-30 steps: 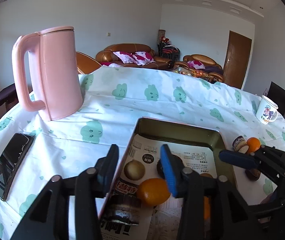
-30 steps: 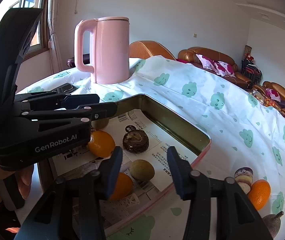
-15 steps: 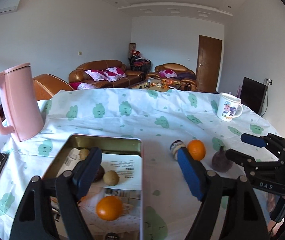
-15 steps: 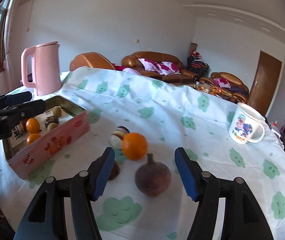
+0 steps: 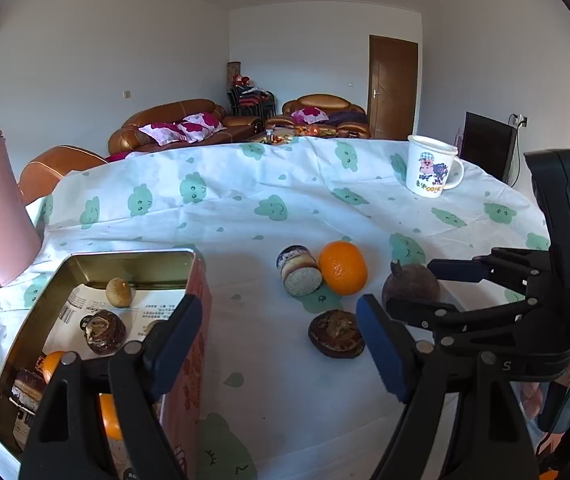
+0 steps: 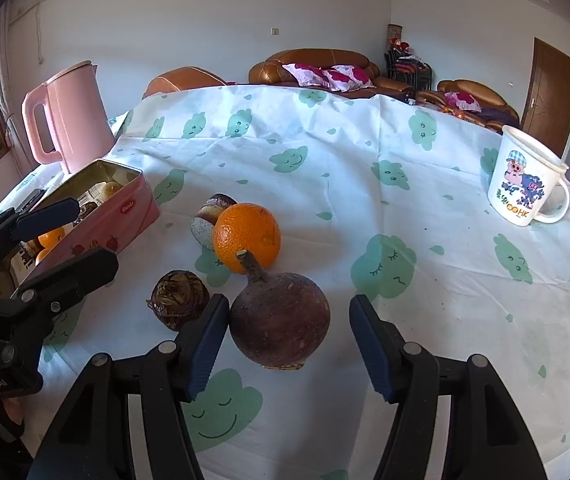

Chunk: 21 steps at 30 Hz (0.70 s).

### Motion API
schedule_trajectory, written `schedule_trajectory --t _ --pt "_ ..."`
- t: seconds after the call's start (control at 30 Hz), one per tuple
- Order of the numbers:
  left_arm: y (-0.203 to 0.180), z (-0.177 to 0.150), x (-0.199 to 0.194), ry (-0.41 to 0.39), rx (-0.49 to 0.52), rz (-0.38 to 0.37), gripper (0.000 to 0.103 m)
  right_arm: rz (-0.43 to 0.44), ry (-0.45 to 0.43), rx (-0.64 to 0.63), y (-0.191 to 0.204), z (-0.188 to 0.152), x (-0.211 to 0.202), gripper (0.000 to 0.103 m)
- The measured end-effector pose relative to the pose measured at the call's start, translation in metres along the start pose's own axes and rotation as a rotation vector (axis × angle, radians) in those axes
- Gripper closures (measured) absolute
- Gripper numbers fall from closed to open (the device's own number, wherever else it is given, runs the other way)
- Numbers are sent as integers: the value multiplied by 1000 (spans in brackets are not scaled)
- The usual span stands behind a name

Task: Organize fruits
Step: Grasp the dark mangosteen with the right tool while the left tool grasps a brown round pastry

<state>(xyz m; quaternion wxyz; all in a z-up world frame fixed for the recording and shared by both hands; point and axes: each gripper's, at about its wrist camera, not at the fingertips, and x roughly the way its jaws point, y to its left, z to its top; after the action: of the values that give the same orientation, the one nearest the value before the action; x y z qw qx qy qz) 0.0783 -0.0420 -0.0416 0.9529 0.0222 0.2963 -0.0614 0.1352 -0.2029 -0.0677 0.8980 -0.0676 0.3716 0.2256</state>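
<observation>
Both grippers swing off the tin and onto the loose fruit

A second ago both grippers hung over the pink tin (image 6: 125, 216) by the table's left edge; now they've crossed to the cluster still out on the cloud-print tablecloth (image 6: 325, 160). The right gripper (image 6: 285, 344) straddles the dark round stemmed fruit (image 6: 281, 320), jaws closing, left pad right beside it, the right pad well short, so no grip yet. The left gripper (image 5: 281, 344) has sprung wide since then and holds nothing, aimed at the brown wrinkled fruit (image 5: 336, 334) just off its right pad. Beyond sit the orange (image 6: 247, 236) and a small striped piece (image 6: 209, 216), touching each other. The tin already holds oranges and brown fruit, so I'd say four pieces are left, and the stemmed one goes next.
</observation>
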Motion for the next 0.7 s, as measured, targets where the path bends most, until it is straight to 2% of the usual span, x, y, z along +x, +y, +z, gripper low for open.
schedule_trajectory --t 0.03,0.17,0.4,0.47,0.53,0.7 --pt "-1 1 1 2 2 0 21 9 7 -7 1 0 1 49" --pt "-10 2 6 19 30 -5 21 13 3 7 1 0 0 49" --pt "-27 3 20 78 87 -44 24 -35 -54 173 -30 -3 -10 49" --pt "-33 4 29 116 107 -62 44 -33 -62 178 -31 -2 -11 49" --pt "-36 4 38 159 115 -86 52 -35 -63 177 -31 -2 -12 49" --pt "-39 0 55 244 115 -117 54 -31 -69 169 -31 -2 -13 49"
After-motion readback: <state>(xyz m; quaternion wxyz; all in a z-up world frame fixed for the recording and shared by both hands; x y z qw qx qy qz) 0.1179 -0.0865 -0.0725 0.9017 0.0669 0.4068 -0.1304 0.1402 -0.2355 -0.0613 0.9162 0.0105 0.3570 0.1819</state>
